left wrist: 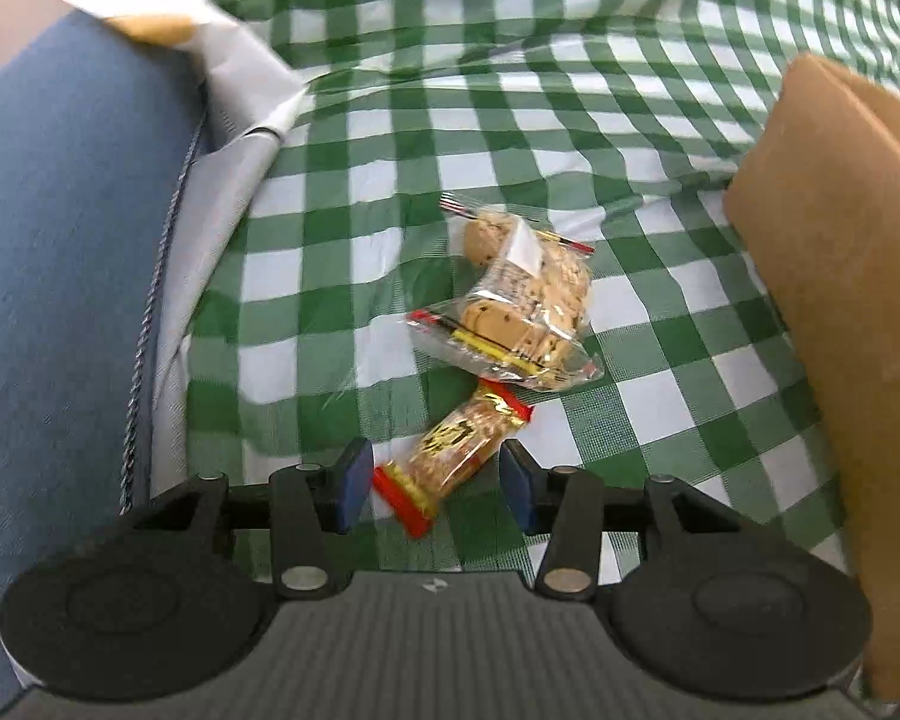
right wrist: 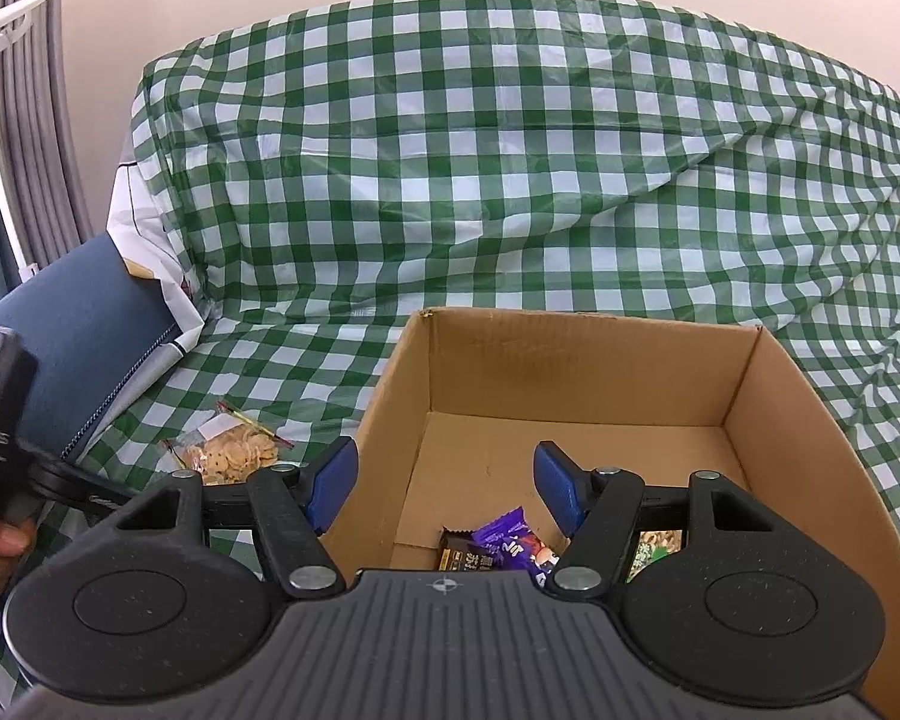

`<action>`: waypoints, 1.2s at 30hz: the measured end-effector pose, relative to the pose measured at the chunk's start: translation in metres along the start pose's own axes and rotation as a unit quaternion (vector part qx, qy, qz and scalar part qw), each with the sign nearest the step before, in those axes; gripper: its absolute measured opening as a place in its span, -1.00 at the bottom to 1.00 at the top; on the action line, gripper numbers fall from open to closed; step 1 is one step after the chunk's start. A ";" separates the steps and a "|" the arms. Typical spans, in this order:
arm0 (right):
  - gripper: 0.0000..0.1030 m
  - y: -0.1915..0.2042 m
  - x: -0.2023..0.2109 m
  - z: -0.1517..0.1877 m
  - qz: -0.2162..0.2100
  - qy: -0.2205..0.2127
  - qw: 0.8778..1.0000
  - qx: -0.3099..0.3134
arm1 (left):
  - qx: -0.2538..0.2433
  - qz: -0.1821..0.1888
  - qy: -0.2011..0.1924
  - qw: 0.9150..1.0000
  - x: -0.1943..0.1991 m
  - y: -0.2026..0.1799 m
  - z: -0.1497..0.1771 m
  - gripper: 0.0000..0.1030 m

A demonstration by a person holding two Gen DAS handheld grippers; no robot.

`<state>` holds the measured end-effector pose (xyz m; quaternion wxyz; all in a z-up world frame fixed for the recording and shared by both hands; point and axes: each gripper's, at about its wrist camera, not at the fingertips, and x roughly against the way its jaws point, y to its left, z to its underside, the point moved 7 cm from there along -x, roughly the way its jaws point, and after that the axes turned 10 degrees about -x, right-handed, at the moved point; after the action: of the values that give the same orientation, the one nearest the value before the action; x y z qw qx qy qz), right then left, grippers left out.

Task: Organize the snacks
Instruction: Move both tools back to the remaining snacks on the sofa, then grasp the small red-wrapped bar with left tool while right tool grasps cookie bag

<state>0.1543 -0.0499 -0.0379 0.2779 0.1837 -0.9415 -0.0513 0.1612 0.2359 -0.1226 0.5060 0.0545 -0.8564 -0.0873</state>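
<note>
Your left hand-held gripper (left wrist: 435,483) hangs spread wide over the green-checked cloth (left wrist: 342,210), its blue fingertips (left wrist: 354,474) on either side of a red-and-gold snack bar (left wrist: 450,450) without touching it. The bar lies flat on the cloth, and its far end tucks under a clear bag of cookies (left wrist: 522,306) resting just beyond it. A blue cushion (left wrist: 60,270) lies to the left, and the outer wall of the cardboard box (left wrist: 840,300) rises to the right.

Your right hand-held gripper (right wrist: 447,489) is open too and holds nothing, with its left finger over the box's left wall. Inside the box (right wrist: 570,360) lie a purple wrapper (right wrist: 513,543), a dark brown bar (right wrist: 459,552) touching it, and a green packet (right wrist: 657,549) partly hidden behind the right finger. The cookie bag (right wrist: 234,450) lies on the cloth just left of the box.
</note>
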 end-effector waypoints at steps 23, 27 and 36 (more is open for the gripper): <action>0.30 0.031 0.006 0.015 -0.017 -0.004 0.999 0.044 | 0.200 0.111 0.071 0.971 0.037 0.020 0.059 -0.80; 0.30 0.030 0.010 0.018 -0.016 -0.006 0.998 0.055 | 0.233 0.111 0.064 0.964 0.037 0.032 0.059 -0.54; 0.30 0.025 0.010 0.017 -0.011 -0.005 0.999 0.052 | 0.191 0.060 0.045 0.979 0.025 0.032 0.041 -0.32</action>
<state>0.1290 -0.0307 -0.0424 0.2625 0.2084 -0.9421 -0.0061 0.1136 0.2668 -0.1141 0.5289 0.1020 -0.8352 0.1110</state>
